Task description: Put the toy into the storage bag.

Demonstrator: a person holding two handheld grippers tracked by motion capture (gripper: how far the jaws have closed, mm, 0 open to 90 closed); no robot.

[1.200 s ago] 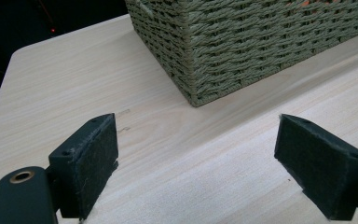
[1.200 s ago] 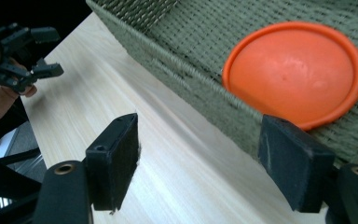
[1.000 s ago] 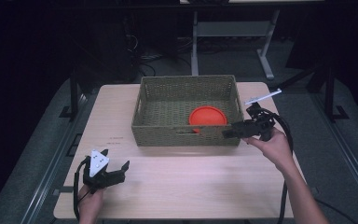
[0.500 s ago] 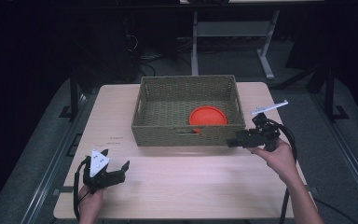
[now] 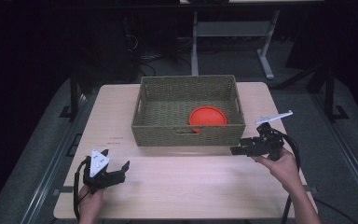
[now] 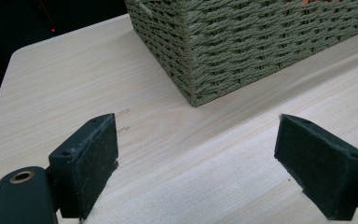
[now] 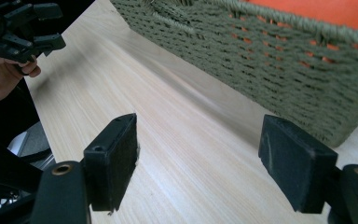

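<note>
High view frames over the last second show the right hand-held gripper (image 5: 238,150) pulling back from the right end of the woven basket (image 5: 189,135) toward the lower right of the frame, so that it now hangs over bare desk (image 5: 191,182) just in front of the basket's near right corner, its jaws pointing left. The orange plate (image 5: 208,117) lies flat inside the basket, in its right half near the front wall, and has not shifted across those frames. In the right gripper view the two black pads (image 7: 116,158) stand wide apart with nothing between them, the basket wall filling the upper right of the frame and the plate's orange showing through the weave. The left hand-held gripper (image 5: 116,171) rests at the lower left of the high view, unmoved over the same second; the left gripper view shows its jaws spread wide and empty, with the basket's near left corner (image 6: 191,70) ahead. Judging from this, the plate has been delivered and released, and the right hand is clearing away, leaving the placement apparently complete.
</note>
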